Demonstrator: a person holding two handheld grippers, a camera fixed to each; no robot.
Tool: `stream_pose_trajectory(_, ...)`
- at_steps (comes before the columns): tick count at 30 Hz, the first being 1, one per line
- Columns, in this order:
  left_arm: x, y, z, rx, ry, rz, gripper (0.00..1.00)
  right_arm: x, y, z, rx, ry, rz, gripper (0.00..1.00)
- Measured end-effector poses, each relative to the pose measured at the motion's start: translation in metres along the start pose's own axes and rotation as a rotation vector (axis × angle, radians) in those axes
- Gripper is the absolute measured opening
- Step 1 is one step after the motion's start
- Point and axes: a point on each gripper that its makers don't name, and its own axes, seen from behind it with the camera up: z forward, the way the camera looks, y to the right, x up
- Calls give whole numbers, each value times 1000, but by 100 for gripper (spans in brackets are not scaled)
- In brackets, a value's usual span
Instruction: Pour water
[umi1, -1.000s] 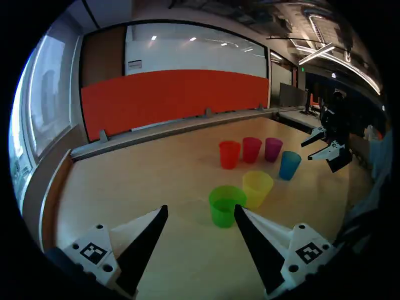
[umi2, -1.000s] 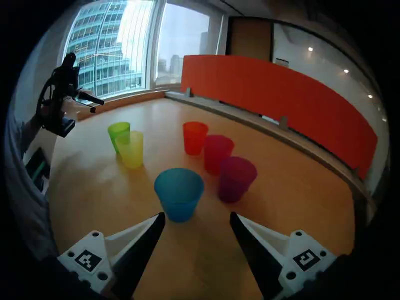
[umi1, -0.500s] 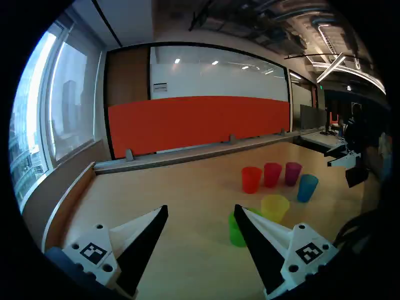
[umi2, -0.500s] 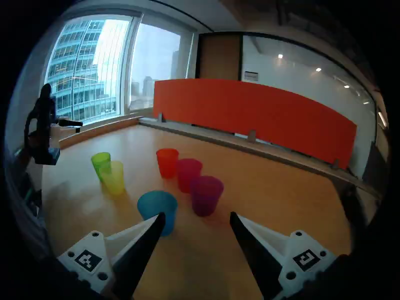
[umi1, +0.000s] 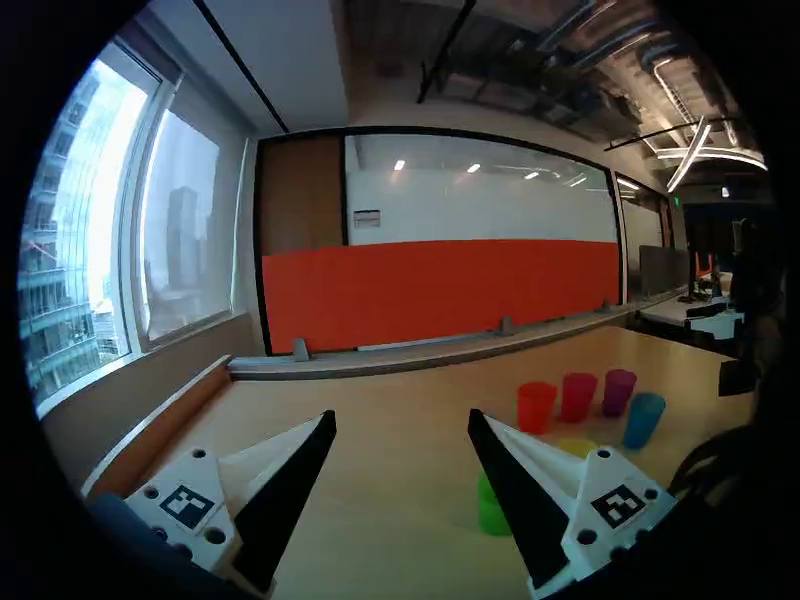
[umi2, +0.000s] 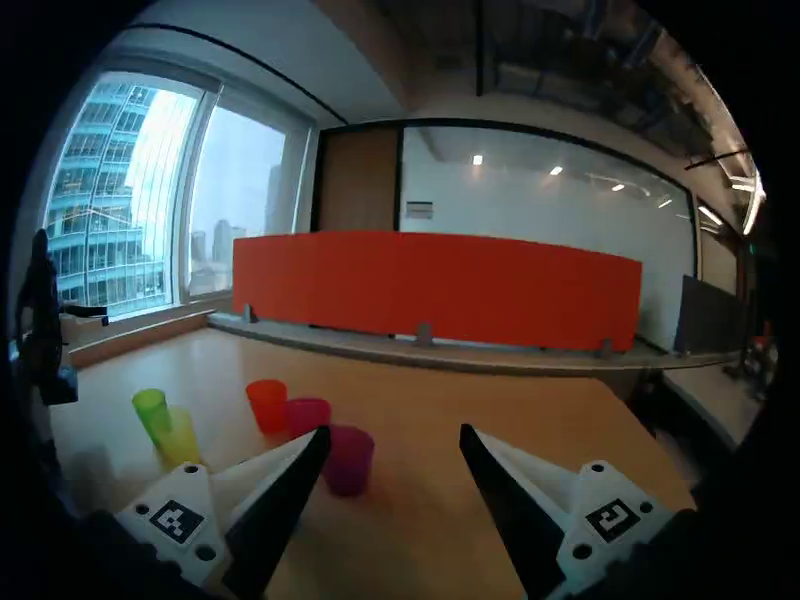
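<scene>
Left claw (umi1: 400, 420) is spread wide with only air between its two fingers, held above the near part of the worktop (umi1: 400, 400). In the left gripper view a tall window (umi1: 100, 270) takes the left side, and an orange screen (umi1: 440, 290) runs along the far edge of the worktop. Just behind the claw's right finger stands a green cup (umi1: 489, 508), half hidden by it, and a yellow cup (umi1: 575, 446) peeks over the same finger. Farther off, three cups stand close together in a row: an orange cup (umi1: 536, 406), a pink cup (umi1: 578, 395) and a purple cup (umi1: 618, 390). A blue cup (umi1: 643, 419) stands just right of the purple one and a little nearer. All are upright; whether any holds water I cannot tell. At the far right edge the right claw (umi1: 718, 322) shows small and dim.

In the right gripper view the right claw (umi2: 393, 430) is likewise spread, pinching nothing. The left claw's dark body sits at the far left edge, well apart from the cups. Across the worktop from the left come the green cup (umi2: 150, 407), the yellow cup (umi2: 178, 437) just beside and nearer, the orange cup (umi2: 266, 404), the pink cup (umi2: 305, 413), and the purple cup (umi2: 352, 460), partly covered by the claw's left finger. The orange screen (umi2: 430, 290) spans the far side.
</scene>
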Motion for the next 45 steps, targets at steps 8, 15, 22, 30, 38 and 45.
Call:
stream_pose_trajectory(8, 23, 4, 0, 41, 87, -30, 98, 19, 24, -2, -135, 98, 12, 100)
stream_pose_trajectory(15, 35, 9, 5, 69, 132, -24, 98, 23, 34, -8, -225, 150, 15, 100)
stream_pose_trajectory(22, 43, 14, 12, 81, 162, -29, 98, 23, 42, -12, -295, 179, 20, 100)
stream_pose_trajectory(30, 37, 14, 19, 83, 165, -38, 99, 25, 46, -12, -319, 198, 35, 100)
stream_pose_trajectory(38, 20, 19, 27, 91, 165, -14, 98, 20, 50, -10, -332, 194, 47, 100)
stream_pose_trajectory(45, 5, 17, 30, 122, 159, 6, 98, 16, 48, -10, -328, 187, 50, 100)
